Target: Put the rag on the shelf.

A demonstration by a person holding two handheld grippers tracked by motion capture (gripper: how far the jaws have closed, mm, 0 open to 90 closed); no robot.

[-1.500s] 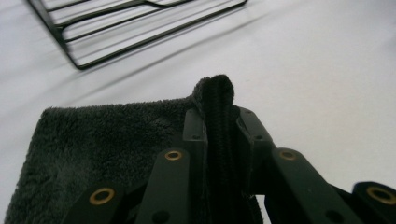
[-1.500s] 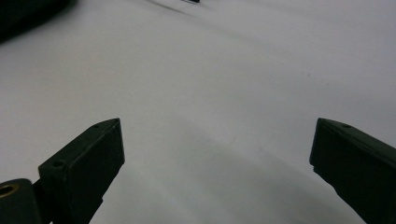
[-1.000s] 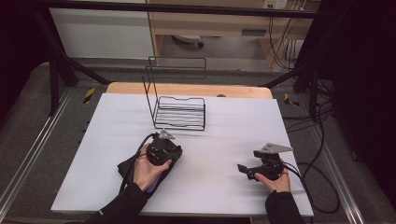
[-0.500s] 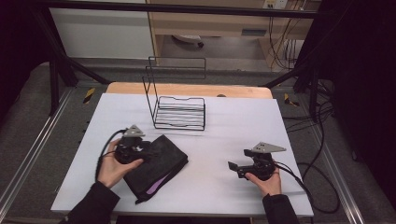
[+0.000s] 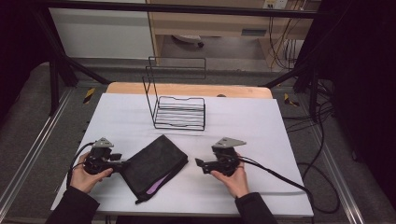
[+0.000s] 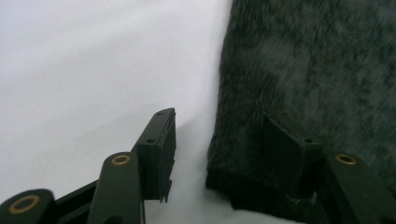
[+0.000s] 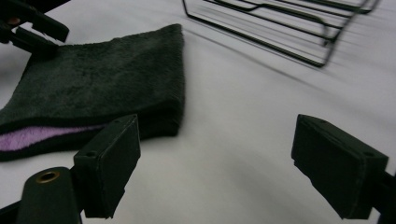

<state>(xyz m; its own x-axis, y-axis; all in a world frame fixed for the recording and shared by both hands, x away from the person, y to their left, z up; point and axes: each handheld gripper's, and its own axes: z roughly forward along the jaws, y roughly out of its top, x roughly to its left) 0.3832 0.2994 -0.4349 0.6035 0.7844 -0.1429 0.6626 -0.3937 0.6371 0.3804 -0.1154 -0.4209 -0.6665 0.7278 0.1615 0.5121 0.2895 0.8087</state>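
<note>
Left gripper (image 5: 122,164) released beside dark towel (image 5: 156,163); right gripper (image 5: 200,164) released; no readable writing

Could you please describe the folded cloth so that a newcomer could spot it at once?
On the white table, look nearer than the black wire rack. The folded cloth lies between the left gripper and right gripper, dark grey and fuzzy, with a purple layer peeking out.

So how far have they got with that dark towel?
Done: the dark towel lies folded on the white table, a purple inner layer showing at its open edge. In hand: the left gripper sits at the towel's left corner, jaws just closing, one over the cloth and one beside it, not pressing. The right gripper is open, apart from the towel. Left, probably: another fold, or moving it toward the wire rack.
</note>
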